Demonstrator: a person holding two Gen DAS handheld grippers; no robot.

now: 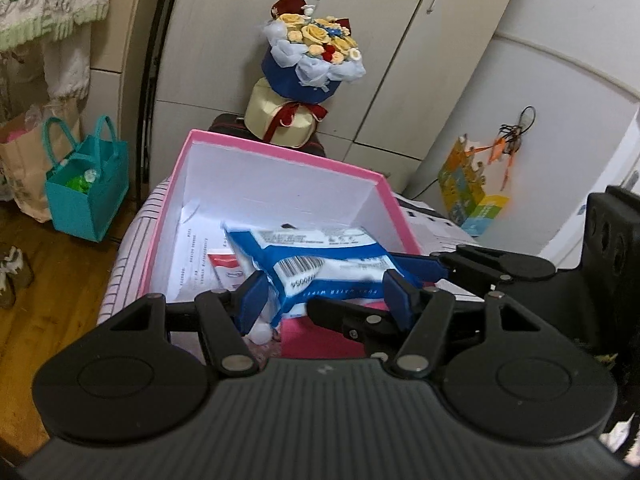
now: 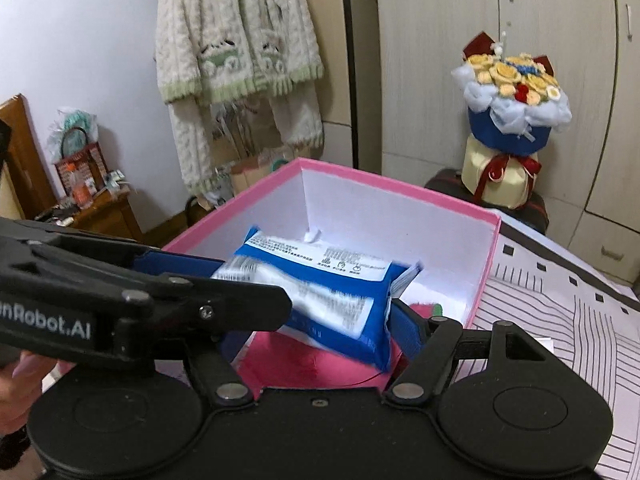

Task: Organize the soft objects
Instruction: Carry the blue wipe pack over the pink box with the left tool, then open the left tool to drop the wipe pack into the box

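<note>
Item: wet-wipes pack (image 1: 316,264), blue and white, soft, flat. It is hanging over the open pink box (image 1: 280,152), above the near half of the box's mouth and not yet resting on the papers (image 1: 196,256) lying on the box floor.

Long axis: running across the box, roughly parallel to its far wall.

Holders: the left gripper (image 1: 322,294) is pinching the pack's lower, near edge, its blue pads set at medium width against the film. The right gripper (image 2: 316,312) is straddling the pack at moderate width, with one blue pad at the crimped end seam; the other pad is hidden behind the left tool, so the grip is judged, not fully seen.

Nearer hand: both are equally close, each already at the pack.

Relation for lowering: the box floor is lying straight below and slightly ahead of the fingers.
</note>
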